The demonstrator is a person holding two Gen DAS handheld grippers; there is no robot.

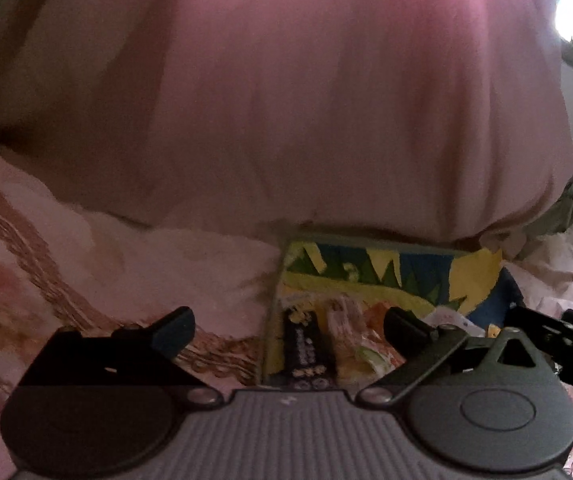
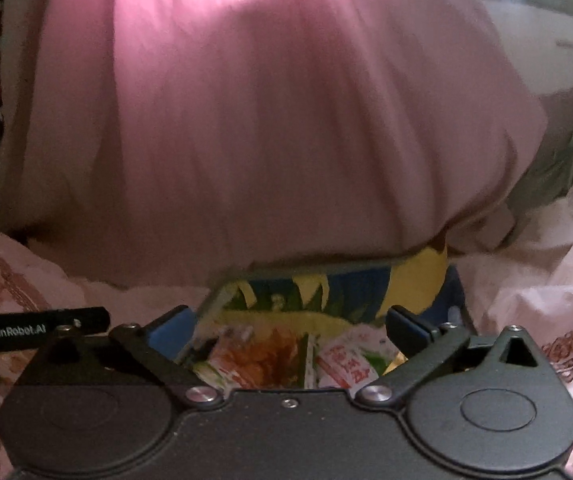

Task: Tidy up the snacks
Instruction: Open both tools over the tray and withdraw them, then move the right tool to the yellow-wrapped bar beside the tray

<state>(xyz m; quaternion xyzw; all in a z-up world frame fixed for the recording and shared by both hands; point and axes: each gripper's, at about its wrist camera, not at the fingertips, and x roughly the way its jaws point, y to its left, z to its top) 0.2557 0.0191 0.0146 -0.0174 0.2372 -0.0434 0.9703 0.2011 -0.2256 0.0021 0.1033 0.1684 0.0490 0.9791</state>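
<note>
A box (image 1: 370,268) with a yellow, blue and green patterned inner wall lies on the bed and holds several snack packets. In the left wrist view a black packet (image 1: 304,346) with yellow print and an orange-and-white packet (image 1: 360,344) lie inside it. My left gripper (image 1: 290,330) hovers over the box's near part, open, with nothing between its fingers. The right wrist view shows the same box (image 2: 326,286) with a red-and-white packet (image 2: 348,364) and an orange packet (image 2: 270,356). My right gripper (image 2: 288,330) is open above them, holding nothing.
A big pink quilt (image 1: 306,100) rises just behind the box. Floral pink bedding (image 1: 26,264) spreads to the left and a crumpled white sheet (image 2: 546,280) to the right. The other gripper's black finger (image 2: 38,326) reaches in at the left of the right wrist view.
</note>
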